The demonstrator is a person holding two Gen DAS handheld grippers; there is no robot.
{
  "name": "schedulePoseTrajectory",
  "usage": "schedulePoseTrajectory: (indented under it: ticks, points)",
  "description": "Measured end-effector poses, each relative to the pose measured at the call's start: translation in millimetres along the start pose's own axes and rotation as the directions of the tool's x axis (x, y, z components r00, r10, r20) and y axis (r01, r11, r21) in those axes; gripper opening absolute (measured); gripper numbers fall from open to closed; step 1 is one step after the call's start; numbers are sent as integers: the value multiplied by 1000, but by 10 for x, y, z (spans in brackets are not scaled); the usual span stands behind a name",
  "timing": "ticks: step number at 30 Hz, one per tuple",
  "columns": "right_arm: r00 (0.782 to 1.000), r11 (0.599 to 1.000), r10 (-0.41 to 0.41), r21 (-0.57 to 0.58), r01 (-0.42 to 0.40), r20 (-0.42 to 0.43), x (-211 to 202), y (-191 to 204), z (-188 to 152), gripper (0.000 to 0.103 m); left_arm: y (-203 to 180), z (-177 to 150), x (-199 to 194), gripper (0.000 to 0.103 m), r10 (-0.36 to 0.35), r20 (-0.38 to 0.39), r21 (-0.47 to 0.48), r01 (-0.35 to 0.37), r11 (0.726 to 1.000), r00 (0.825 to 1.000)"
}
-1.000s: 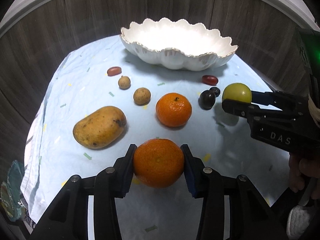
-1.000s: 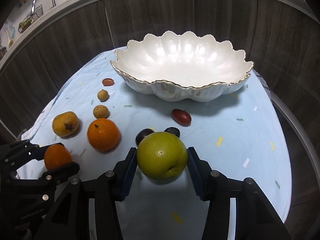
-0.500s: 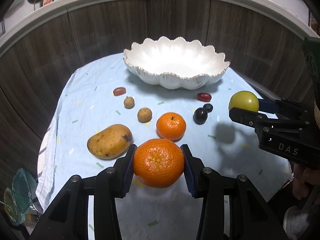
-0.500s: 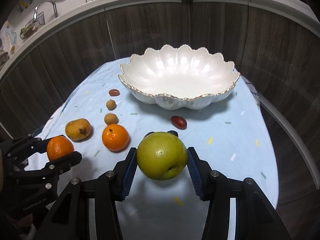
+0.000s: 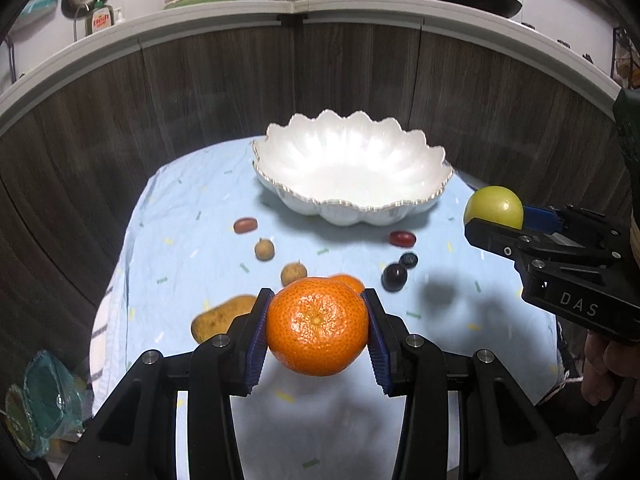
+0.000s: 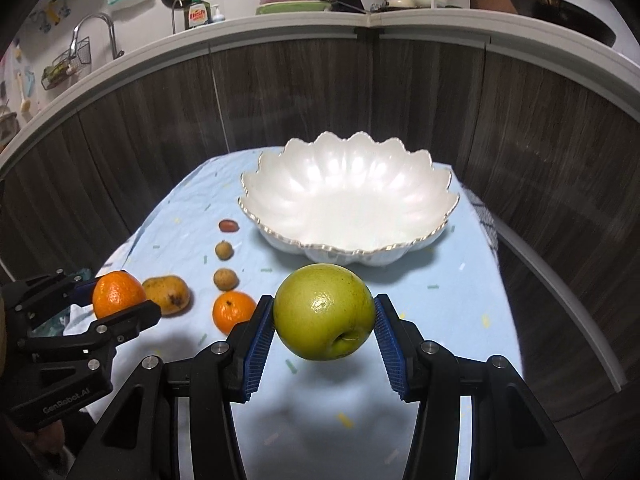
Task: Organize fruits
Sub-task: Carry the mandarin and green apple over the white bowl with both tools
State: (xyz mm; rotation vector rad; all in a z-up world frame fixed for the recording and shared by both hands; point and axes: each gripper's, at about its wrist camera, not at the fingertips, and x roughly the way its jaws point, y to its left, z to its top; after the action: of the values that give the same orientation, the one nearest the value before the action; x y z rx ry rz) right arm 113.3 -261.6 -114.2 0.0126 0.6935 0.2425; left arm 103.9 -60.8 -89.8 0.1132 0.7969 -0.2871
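My left gripper (image 5: 317, 310) is shut on a mandarin orange (image 5: 317, 330), lifted clear of the light blue tablecloth (image 5: 180, 216). My right gripper (image 6: 324, 308) is shut on a green apple (image 6: 325, 316), also held in the air. Each shows in the other view: the apple (image 5: 494, 205) at right, the orange (image 6: 118, 294) at left. The white scalloped bowl (image 6: 348, 246) stands empty at the far side of the table, ahead of both grippers. On the cloth lie a second orange (image 6: 233, 311), a mango (image 6: 166, 294), two longans (image 6: 226, 279) and small red and dark fruits (image 5: 395, 277).
A dark wood-panelled counter front (image 5: 200, 92) curves closely round the back of the table. A teal plastic bag (image 5: 40, 400) lies off the table's left edge. A person's hand (image 5: 608, 364) grips the right tool. A bare stretch of cloth (image 6: 460, 300) lies right of the apple.
Both grippers have risen with their fruits still clamped. The table and bowl look farther below, and the kitchen counter top has come into view.
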Motion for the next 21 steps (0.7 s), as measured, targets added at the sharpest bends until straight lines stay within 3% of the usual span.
schedulePoseTrajectory:
  ticks: [21]
  points:
    - [992,996,-75,57,70,97,57,-304,588,50,97,868,277,43,-9,94,15,8,1000,996]
